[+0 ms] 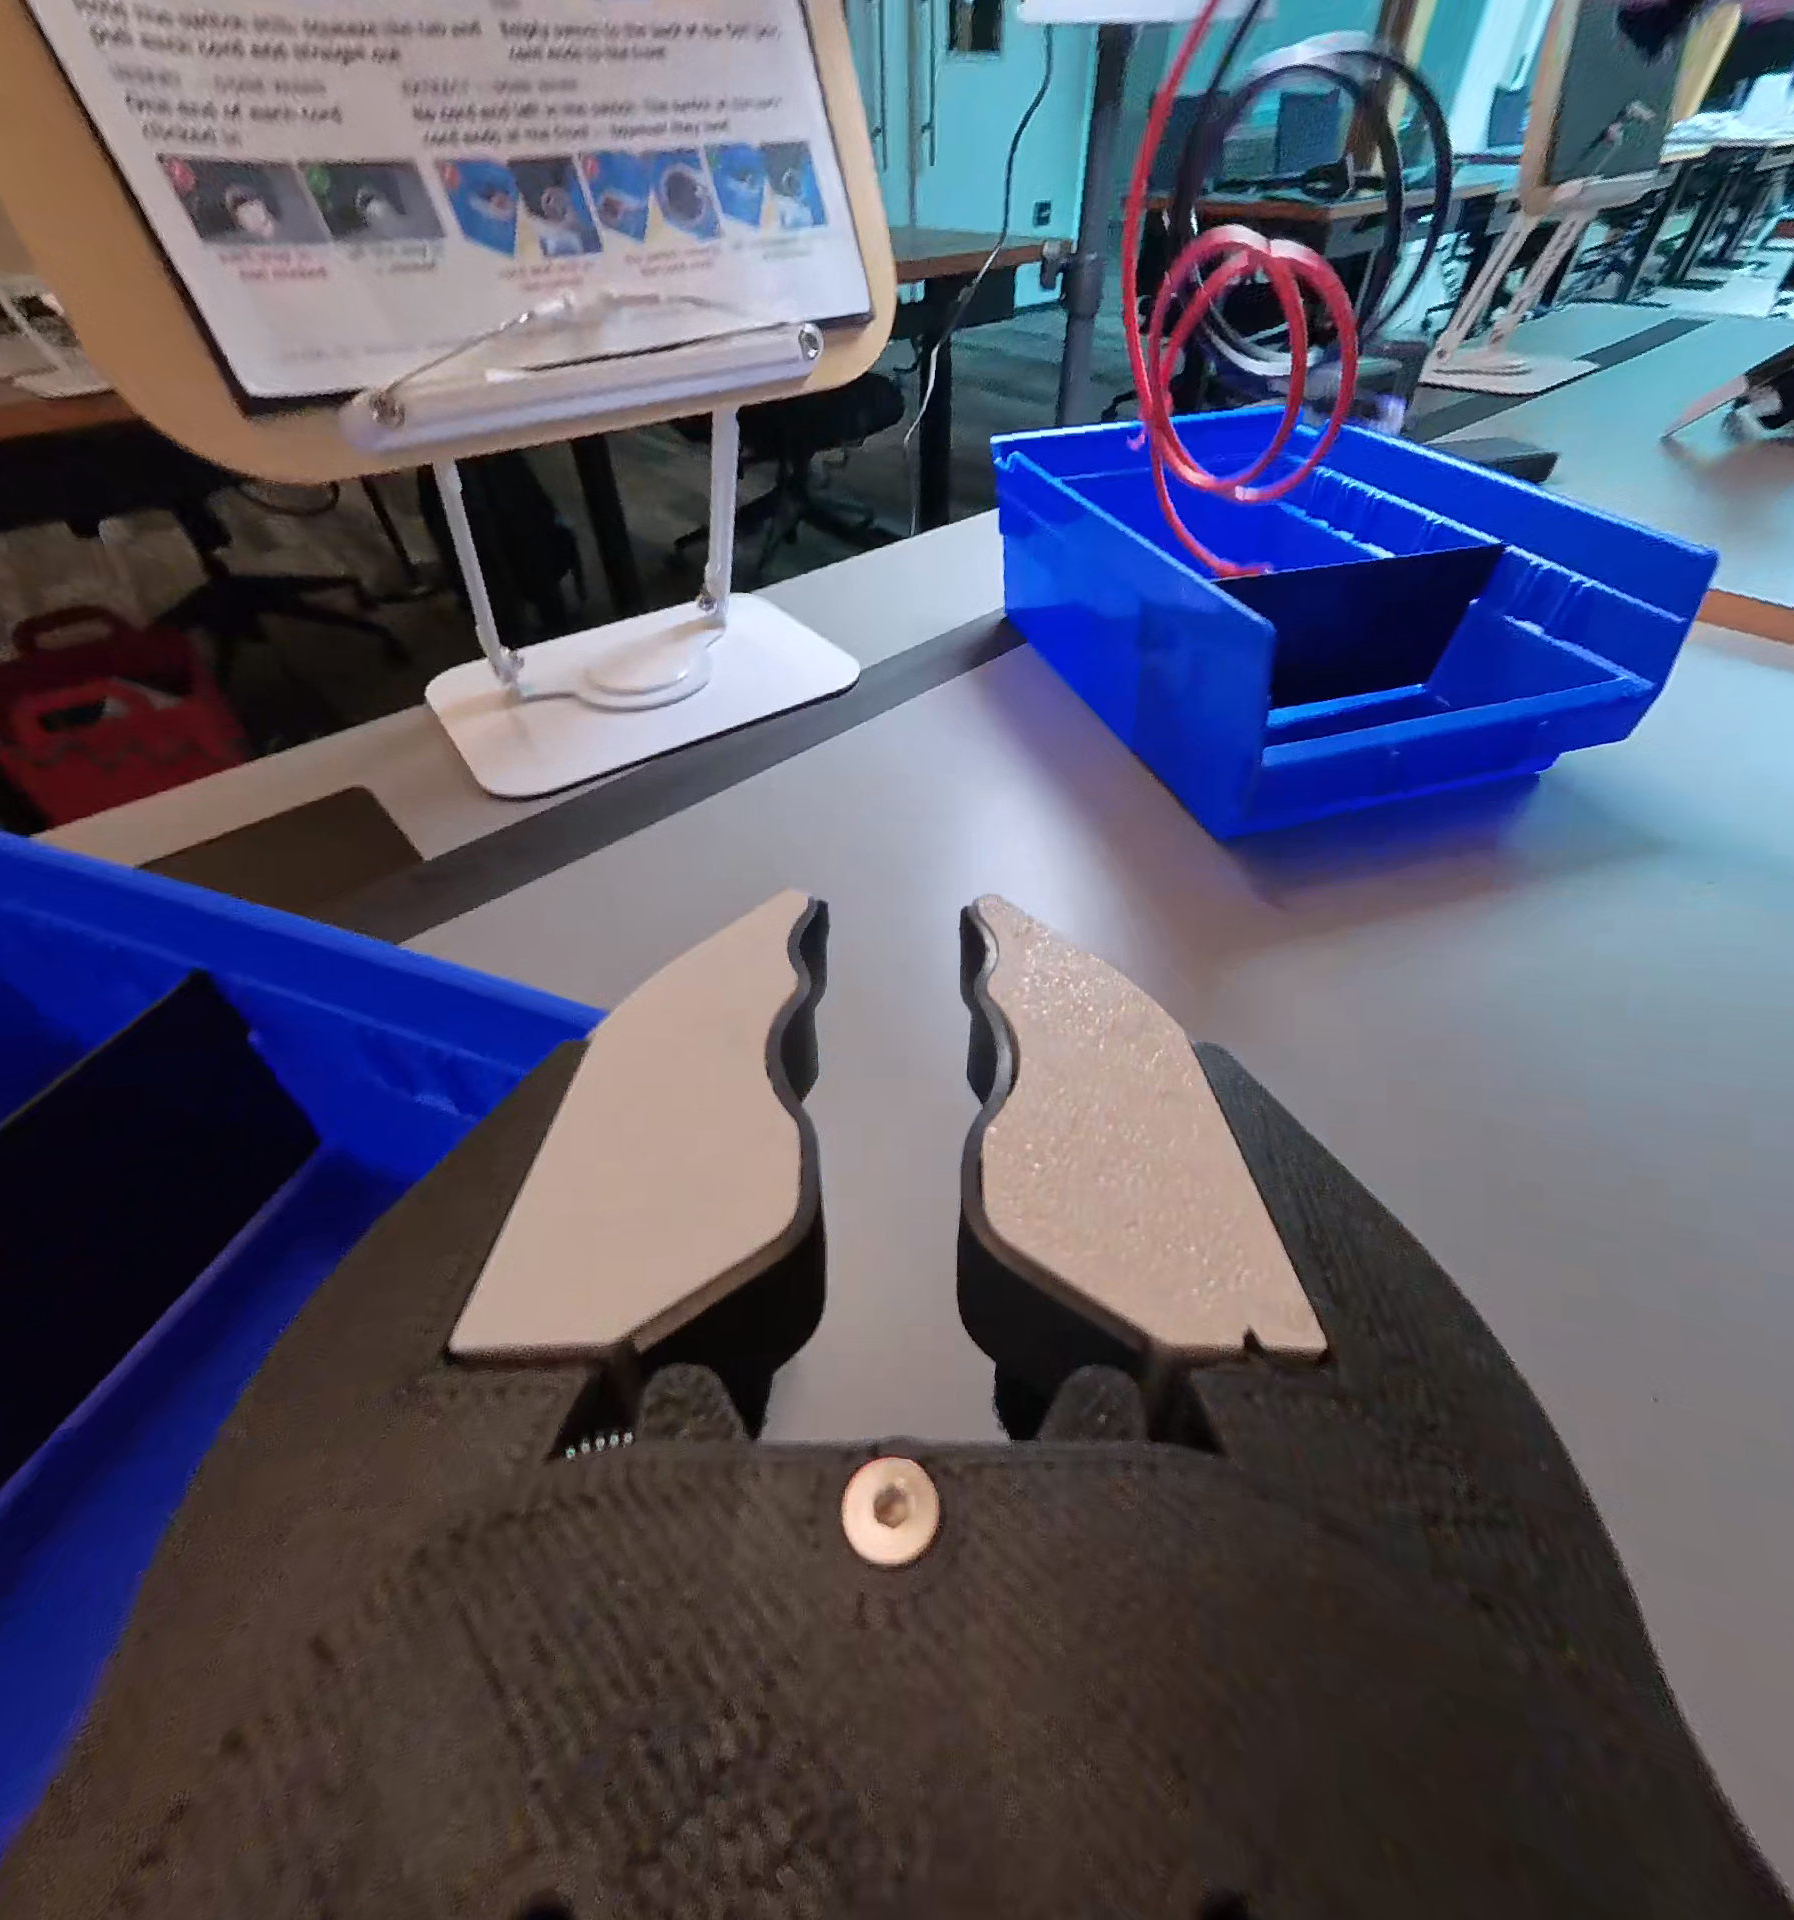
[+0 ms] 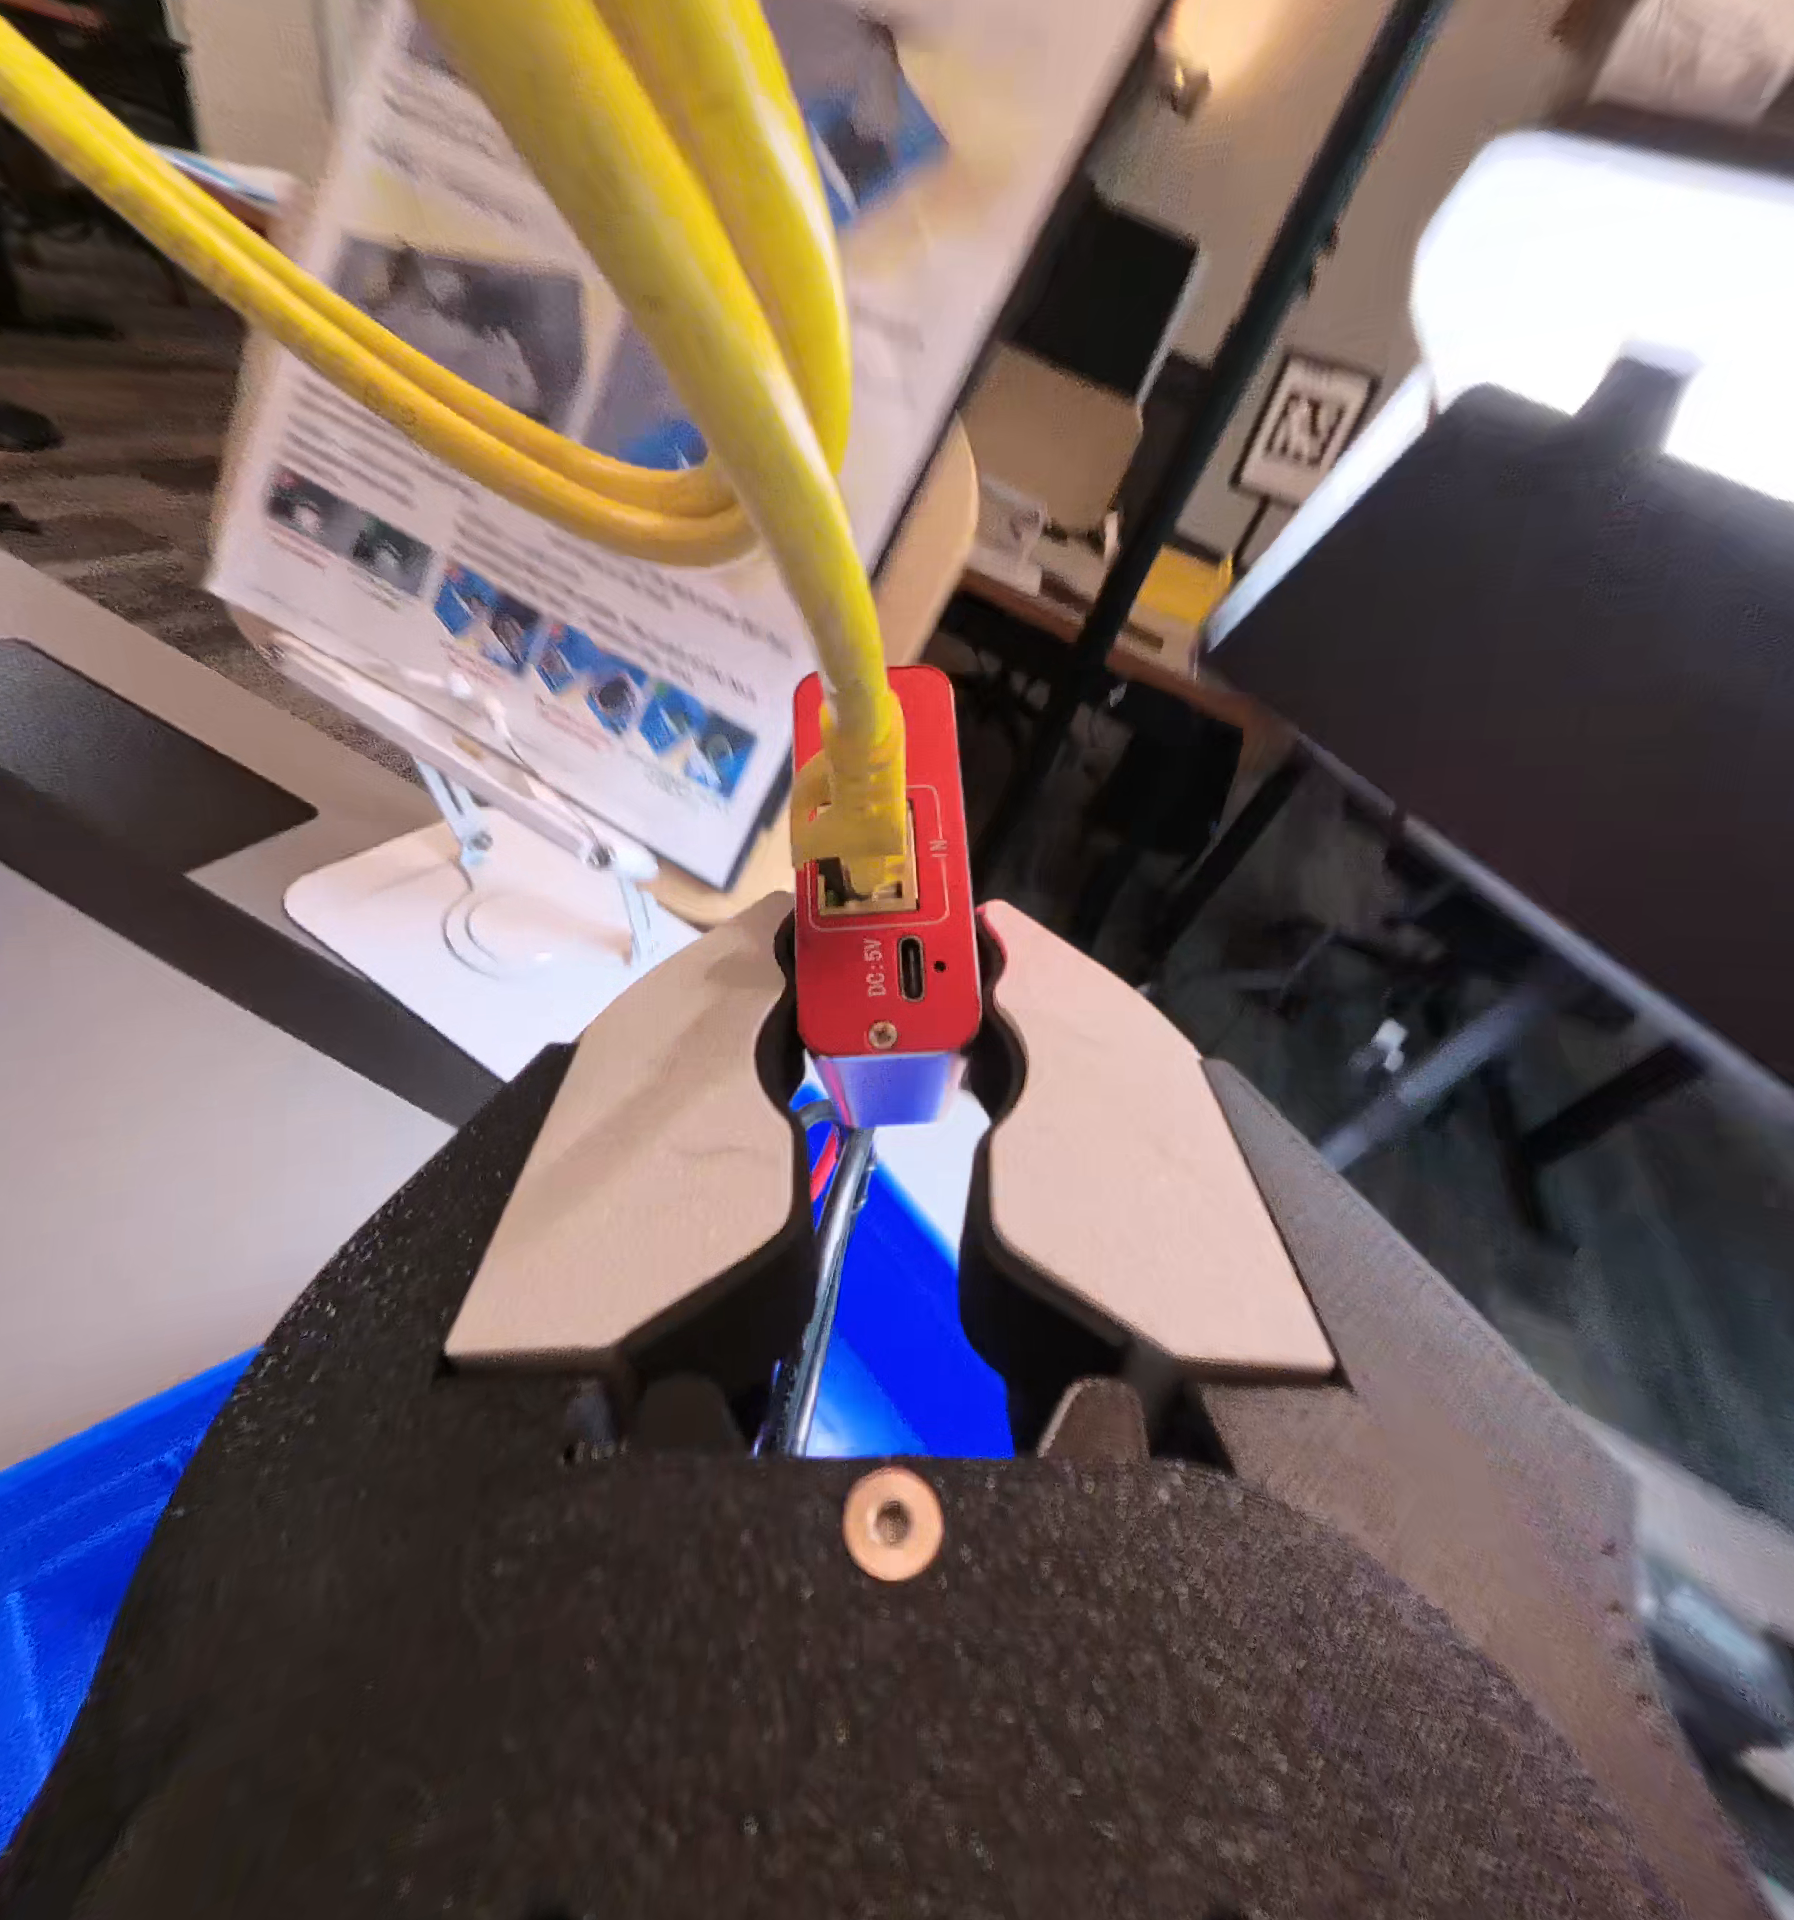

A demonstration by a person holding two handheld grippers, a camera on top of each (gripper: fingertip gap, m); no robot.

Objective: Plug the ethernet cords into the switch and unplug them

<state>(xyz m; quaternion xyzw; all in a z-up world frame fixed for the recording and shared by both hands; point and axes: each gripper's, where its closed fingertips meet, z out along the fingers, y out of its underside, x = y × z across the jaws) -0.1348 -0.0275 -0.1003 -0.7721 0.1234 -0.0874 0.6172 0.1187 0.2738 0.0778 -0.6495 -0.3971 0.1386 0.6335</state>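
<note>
In the right wrist view my right gripper (image 2: 885,935) is shut on a small red switch (image 2: 924,997) and holds it up in the air. A yellow ethernet cord (image 2: 664,343) is plugged into the switch's port, its plug (image 2: 857,816) seated just above the fingertips; the cord loops up and to the left. A silver-grey cord (image 2: 831,1247) hangs below the switch between the fingers. In the left wrist view my left gripper (image 1: 893,935) is open and empty above the grey table (image 1: 1392,1091). A red cord (image 1: 1236,343) coils up above the far blue bin (image 1: 1132,644).
A second blue bin (image 1: 145,1091) with a black divider sits at the near left under my left gripper. A white stand holding an instruction sheet (image 1: 477,187) stands at the table's back edge. Other desks and chairs lie beyond.
</note>
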